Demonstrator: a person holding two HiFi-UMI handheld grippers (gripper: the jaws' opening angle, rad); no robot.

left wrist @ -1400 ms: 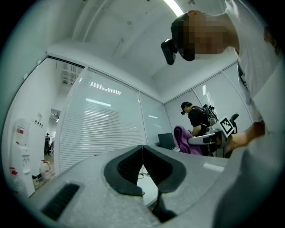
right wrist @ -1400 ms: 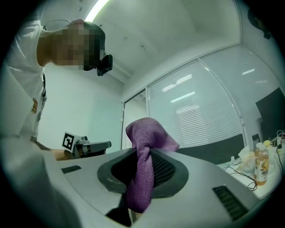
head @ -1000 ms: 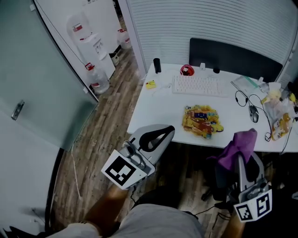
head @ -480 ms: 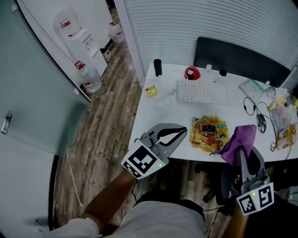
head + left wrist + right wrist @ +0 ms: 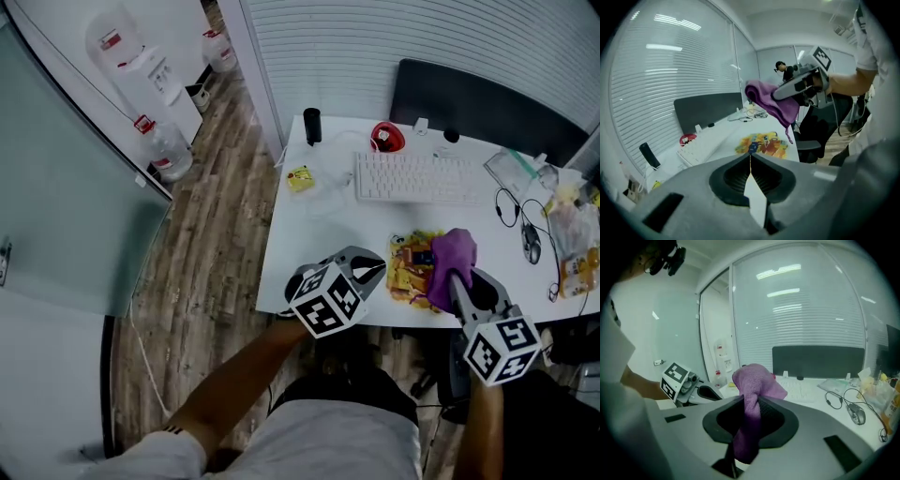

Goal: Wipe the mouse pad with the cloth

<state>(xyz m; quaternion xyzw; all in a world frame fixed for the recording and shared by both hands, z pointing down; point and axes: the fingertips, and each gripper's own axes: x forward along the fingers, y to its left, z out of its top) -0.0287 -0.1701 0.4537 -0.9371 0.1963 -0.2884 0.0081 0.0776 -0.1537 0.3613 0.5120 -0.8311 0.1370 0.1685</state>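
The mouse pad point(image 5: 409, 265) is a colourful printed mat near the front edge of the white desk point(image 5: 328, 234); it also shows in the left gripper view point(image 5: 761, 144). My right gripper point(image 5: 453, 278) is shut on the purple cloth point(image 5: 452, 254), which hangs bunched over the pad's right part. In the right gripper view the cloth point(image 5: 751, 389) rises from between the jaws of that gripper point(image 5: 748, 398) and hides the pad. My left gripper point(image 5: 378, 268) is shut with nothing in it, at the desk's front edge just left of the pad; its jaws meet in its own view point(image 5: 750, 155).
A white keyboard point(image 5: 412, 176) lies behind the pad. A mouse point(image 5: 532, 246) with cables and plastic bags point(image 5: 574, 234) sit at the right. A red object point(image 5: 386, 138), a black cylinder point(image 5: 312, 125) and a yellow note block point(image 5: 300, 177) lie toward the back left. A dark panel point(image 5: 487, 101) stands behind the desk.
Both grippers have moved forward to the desk. The cloth, earlier held off the desk's front edge, now hangs over the mouse pad's right part. The left gripper now reaches the desk edge.
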